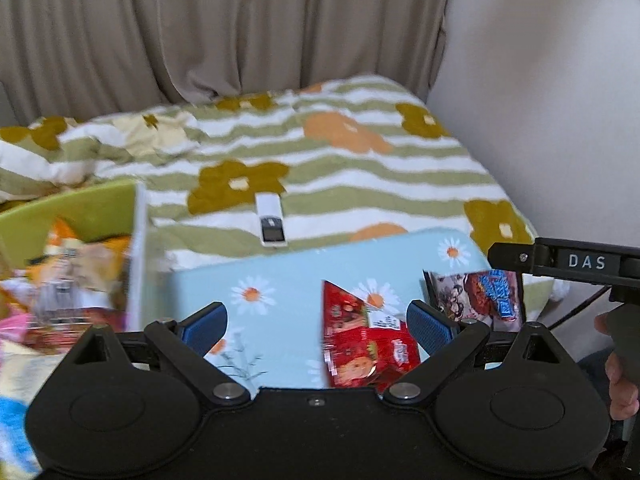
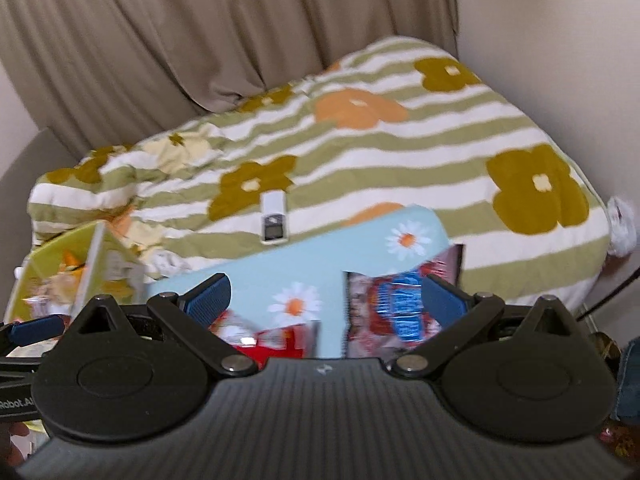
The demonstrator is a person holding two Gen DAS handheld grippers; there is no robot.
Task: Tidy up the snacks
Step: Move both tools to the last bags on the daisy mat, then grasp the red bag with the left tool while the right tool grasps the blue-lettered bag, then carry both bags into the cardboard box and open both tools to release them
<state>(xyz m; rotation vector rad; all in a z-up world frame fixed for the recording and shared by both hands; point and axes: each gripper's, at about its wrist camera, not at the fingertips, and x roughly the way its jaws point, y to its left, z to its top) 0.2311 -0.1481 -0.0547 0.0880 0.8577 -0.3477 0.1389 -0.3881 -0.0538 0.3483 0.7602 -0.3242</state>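
A red snack packet lies on a light blue daisy-print board, just inside the right finger of my open left gripper. Behind it on the right lies a dark packet with blue and red print. A green box at the left holds several snack packets. In the right wrist view my right gripper is open above the board; the blue-and-red packet lies beside its right finger and the red packet near its left finger. The green box sits far left.
The board rests on a bed with a green-striped flower blanket. A white remote lies on the blanket behind the board. Beige curtains hang behind, a white wall stands at the right. The other gripper's black body and a hand show at right.
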